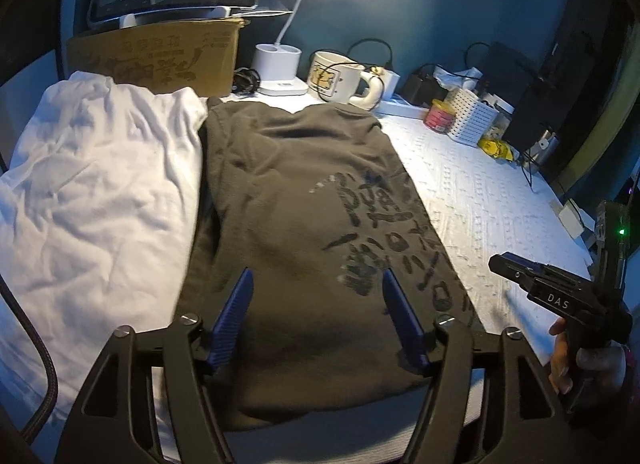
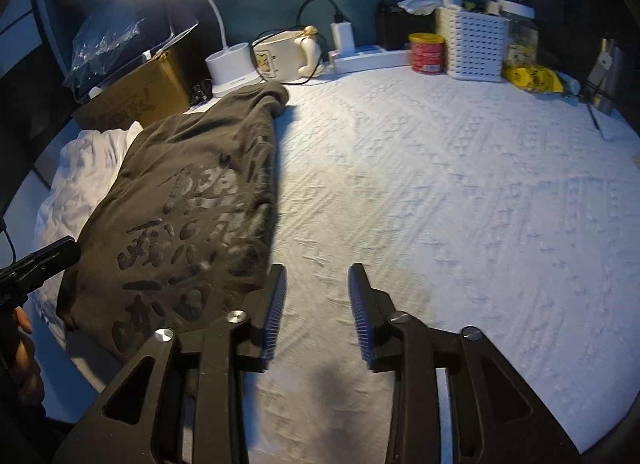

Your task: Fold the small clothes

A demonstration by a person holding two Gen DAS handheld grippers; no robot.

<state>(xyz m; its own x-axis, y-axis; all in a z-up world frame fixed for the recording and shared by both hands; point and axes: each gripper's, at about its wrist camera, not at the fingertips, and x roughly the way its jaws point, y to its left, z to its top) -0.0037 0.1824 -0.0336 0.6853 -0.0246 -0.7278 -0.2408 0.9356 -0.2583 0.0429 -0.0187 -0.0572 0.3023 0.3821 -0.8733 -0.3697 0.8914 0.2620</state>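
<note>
Claws (image 1: 318,284) (image 2: 318,284) gape empty over folded dark shirt (image 1: 304,200).

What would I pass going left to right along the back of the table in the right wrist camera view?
Cardboard box → white lamp base → cream mug → white power strip → red tin → white perforated basket → yellow packet.
</note>
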